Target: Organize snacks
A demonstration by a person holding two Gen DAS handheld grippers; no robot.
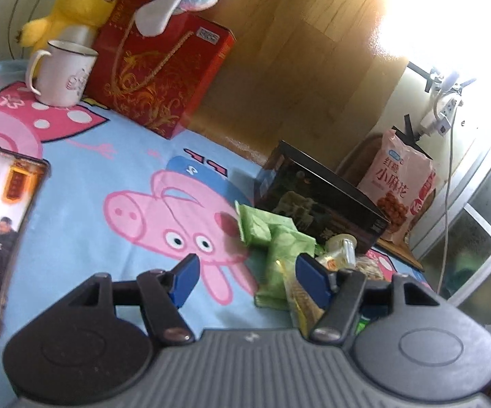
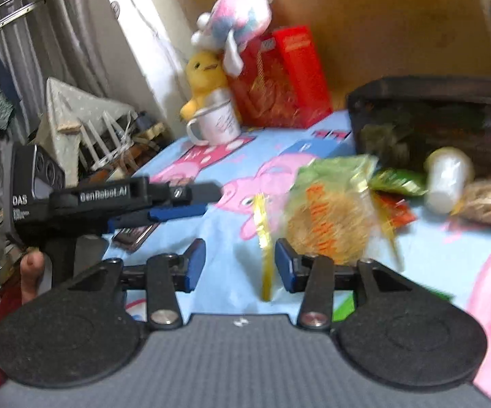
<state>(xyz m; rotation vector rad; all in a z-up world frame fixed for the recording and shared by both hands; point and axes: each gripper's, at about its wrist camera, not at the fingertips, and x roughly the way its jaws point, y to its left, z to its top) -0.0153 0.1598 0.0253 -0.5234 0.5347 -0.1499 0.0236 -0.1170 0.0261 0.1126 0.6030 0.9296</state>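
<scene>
The bed cover (image 1: 85, 156), pale blue with pink cartoon pigs, carried everything and was soft and slightly rumpled; beyond it stood a wooden panel (image 1: 279, 51) and bright window glare to one side. A dark open box (image 2: 432, 119) sat at the far edge and was judged the likely destination for the loose snacks. A red gift bag (image 1: 157, 71), a yellow plush duck (image 1: 75, 3), a white mug (image 1: 63, 74) and a phone (image 1: 0, 231) lay well apart from the work.

The snacks were heaped just in front of the box: green packets (image 1: 279, 241), a clear yellow-edged bag of crisps (image 2: 330, 217), a small white cup (image 2: 446, 180) on its side, and a pink bag (image 1: 398, 190) standing behind the box.

The right gripper (image 2: 240, 265) stood wide open and empty, the crisp bag's yellow seam between its jaws. The left gripper (image 1: 247, 278) was likewise open, holding nothing, beside the green packets.

Recommended handling: close on the sealed seam rather than the belly, since the contents would crush. Lift clear before moving, as neighbouring packets touched it. The blur in the right wrist view suggested motion; slower closure was advised.
</scene>
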